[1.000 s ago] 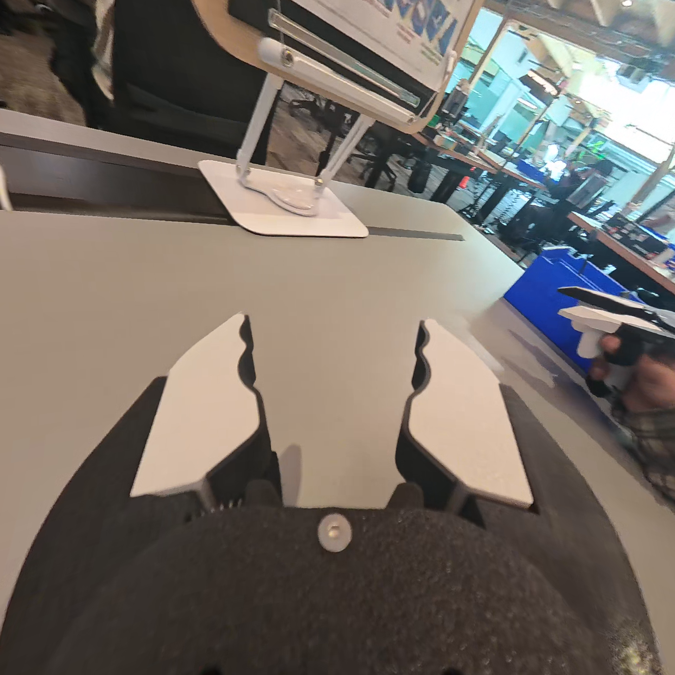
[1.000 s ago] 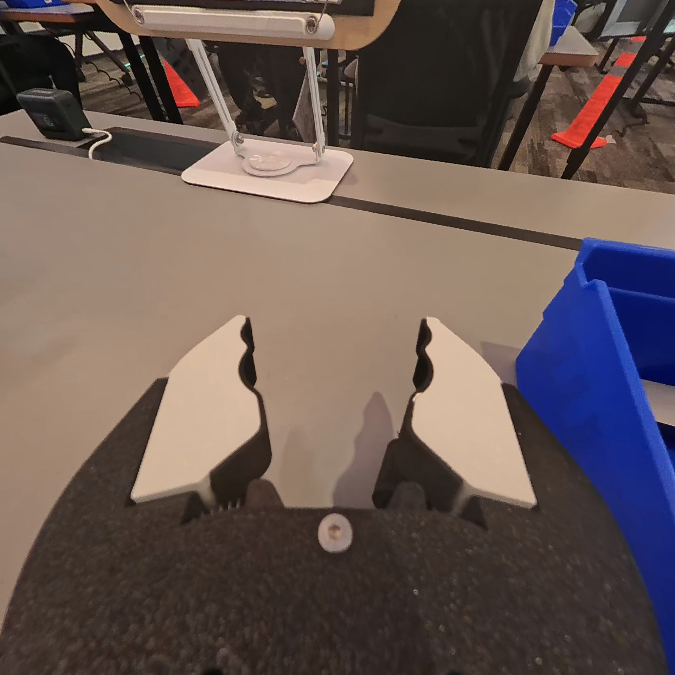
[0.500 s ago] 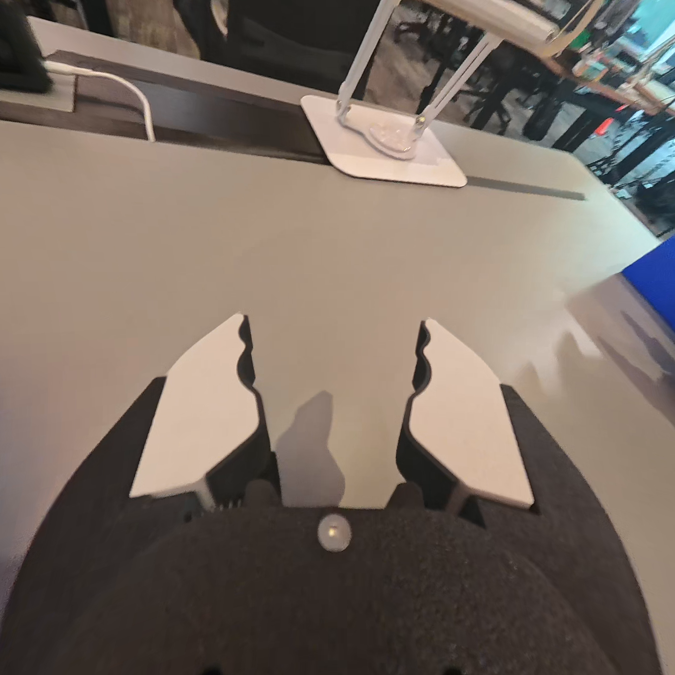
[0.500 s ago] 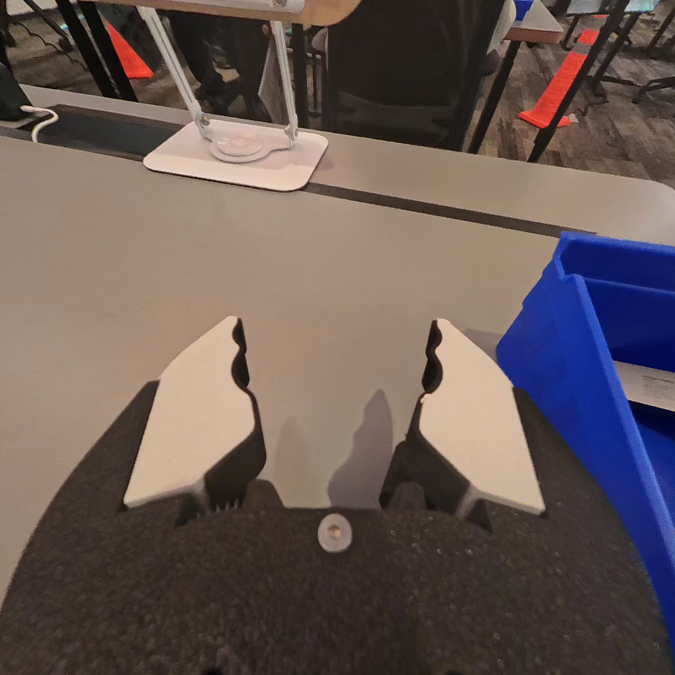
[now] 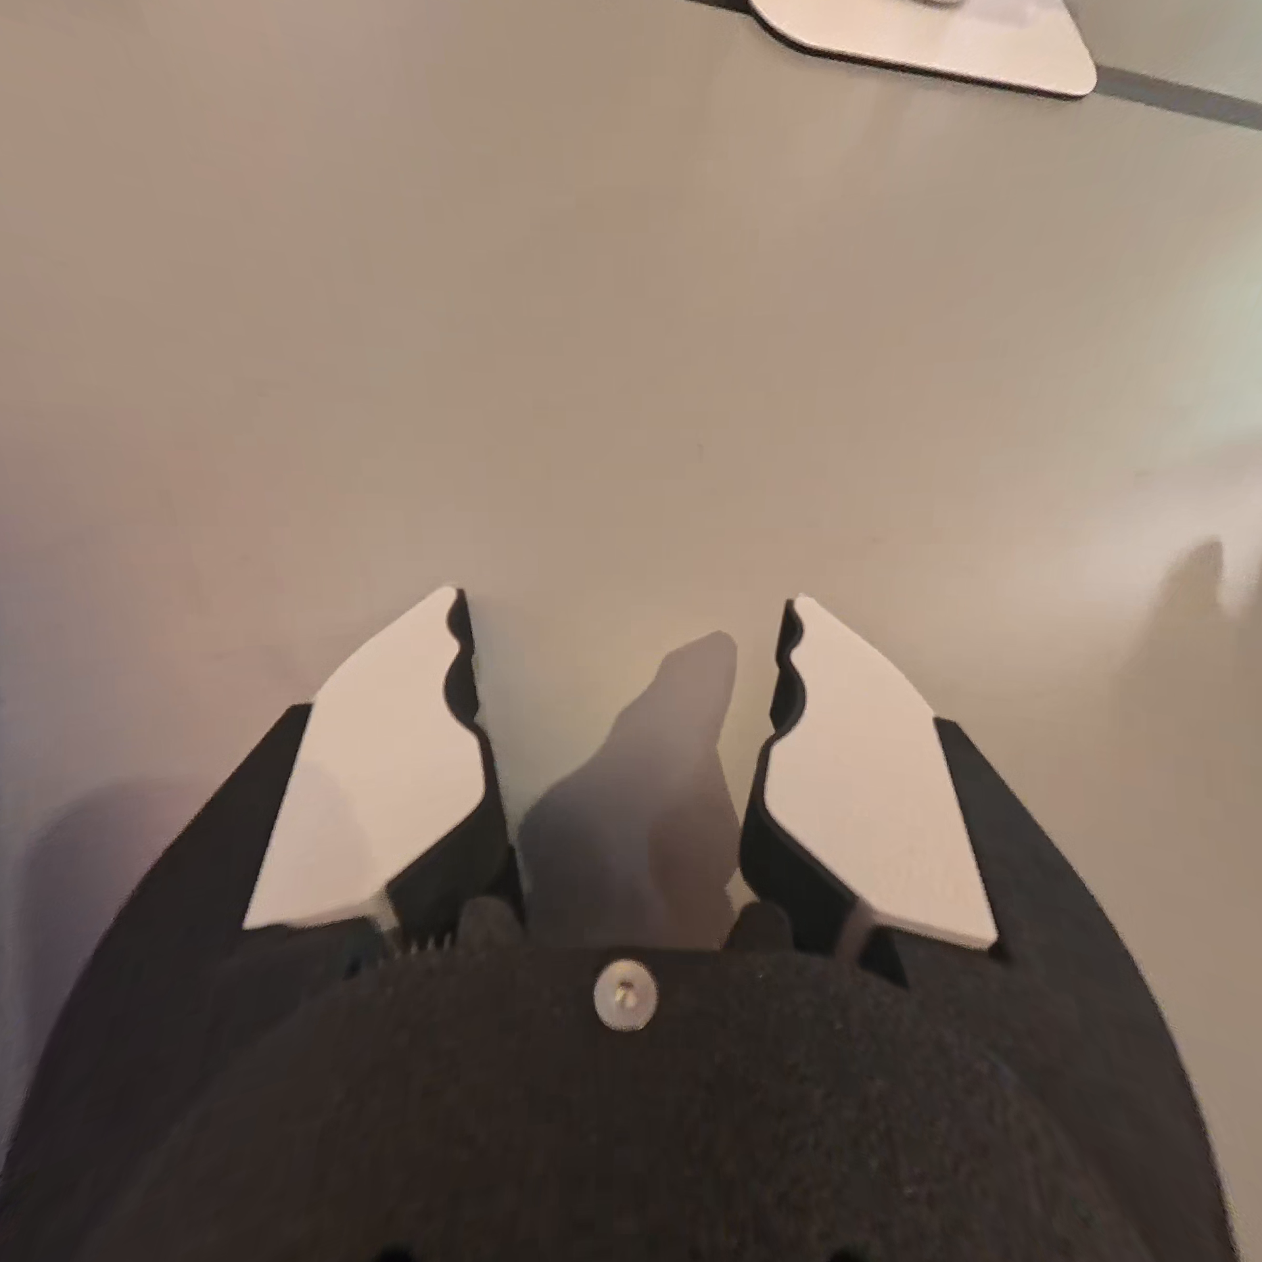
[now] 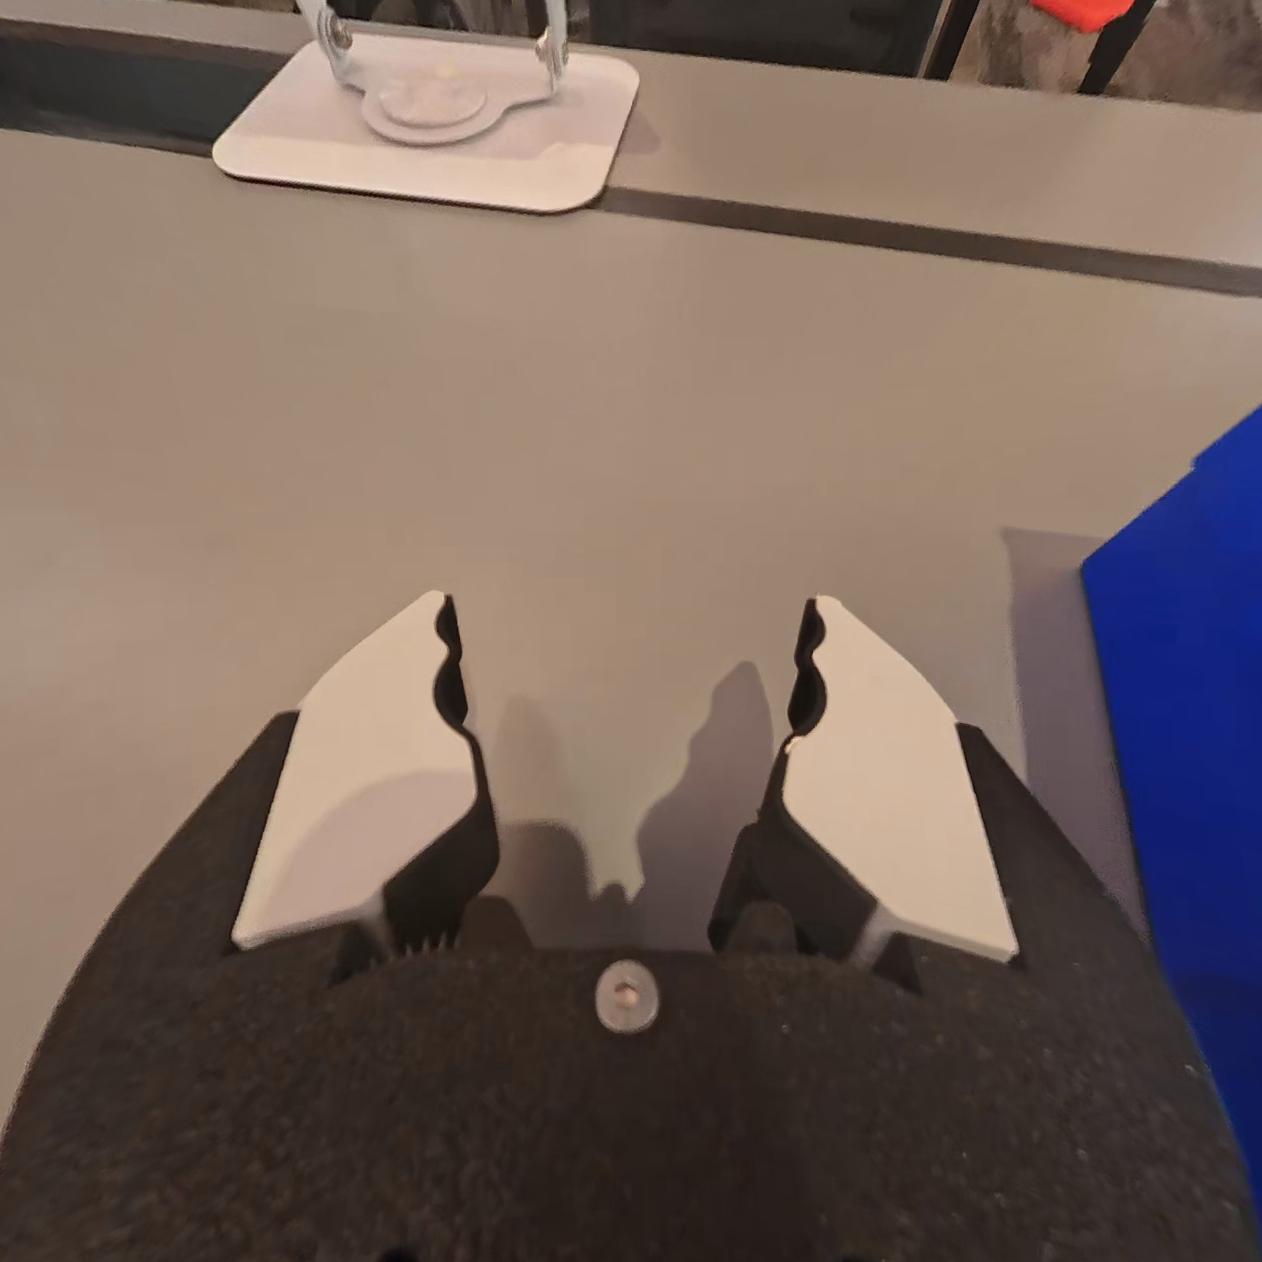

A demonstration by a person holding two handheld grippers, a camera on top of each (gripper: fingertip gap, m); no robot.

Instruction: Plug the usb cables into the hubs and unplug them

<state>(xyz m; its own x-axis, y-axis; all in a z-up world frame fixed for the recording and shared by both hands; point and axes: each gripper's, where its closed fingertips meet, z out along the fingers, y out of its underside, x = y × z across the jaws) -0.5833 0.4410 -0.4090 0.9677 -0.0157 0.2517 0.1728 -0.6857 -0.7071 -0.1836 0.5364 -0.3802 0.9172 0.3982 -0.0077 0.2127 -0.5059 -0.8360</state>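
Observation:
No USB cable or hub shows in either view. My left gripper point(image 5: 625, 601) is open and empty, tilted down over the bare grey table point(image 5: 614, 307). My right gripper point(image 6: 628, 604) is open and empty, also held low over the grey table point(image 6: 546, 410). Its right finger is close beside a blue bin point(image 6: 1188, 717). Neither gripper shows in the other's view.
A white stand base point(image 6: 430, 130) sits at the table's far edge over a dark slot point(image 6: 956, 239); its corner shows in the left wrist view point(image 5: 922, 41). The blue bin blocks the right side. Orange objects point(image 6: 1086, 13) lie on the floor beyond.
Both grippers have tilted downward and come closer to the table. The room, the other hand and the white cable have left the left wrist view. The right gripper's jaws have opened slightly wider.

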